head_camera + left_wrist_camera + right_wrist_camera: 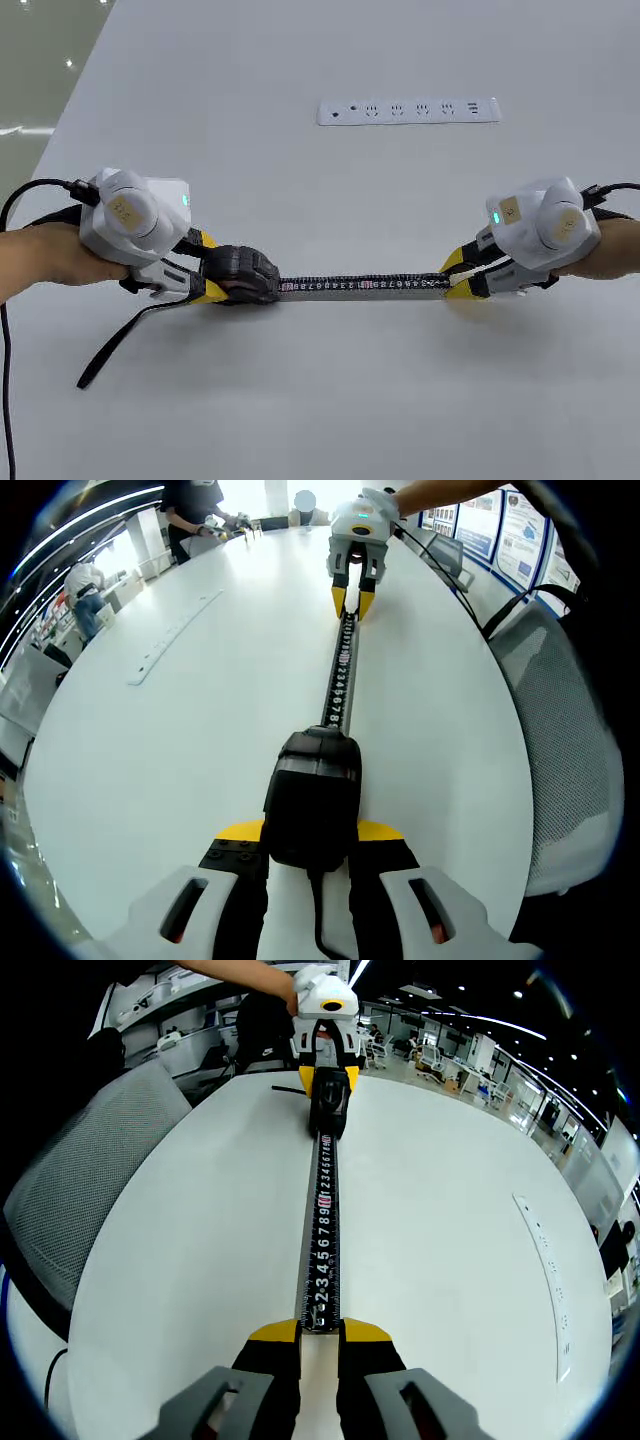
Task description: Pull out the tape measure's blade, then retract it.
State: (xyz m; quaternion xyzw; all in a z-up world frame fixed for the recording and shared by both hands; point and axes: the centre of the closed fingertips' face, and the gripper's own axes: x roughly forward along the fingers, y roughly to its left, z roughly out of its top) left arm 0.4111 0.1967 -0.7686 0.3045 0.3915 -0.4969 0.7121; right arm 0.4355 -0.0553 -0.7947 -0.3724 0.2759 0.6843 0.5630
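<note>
Broad white workbench (350, 400) below; long white power strip (408, 111) lying at far side. Clamped in left gripper (210, 267): black boxy tape measure case (243, 274), resting on bench. Pinched narrow in right gripper (456, 277), well apart: tip of black numbered blade (360, 285), stretched straight between.

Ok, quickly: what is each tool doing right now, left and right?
Left tool: closed on the tape measure case.
Right tool: closed on the end of the pulled-out blade.
</note>
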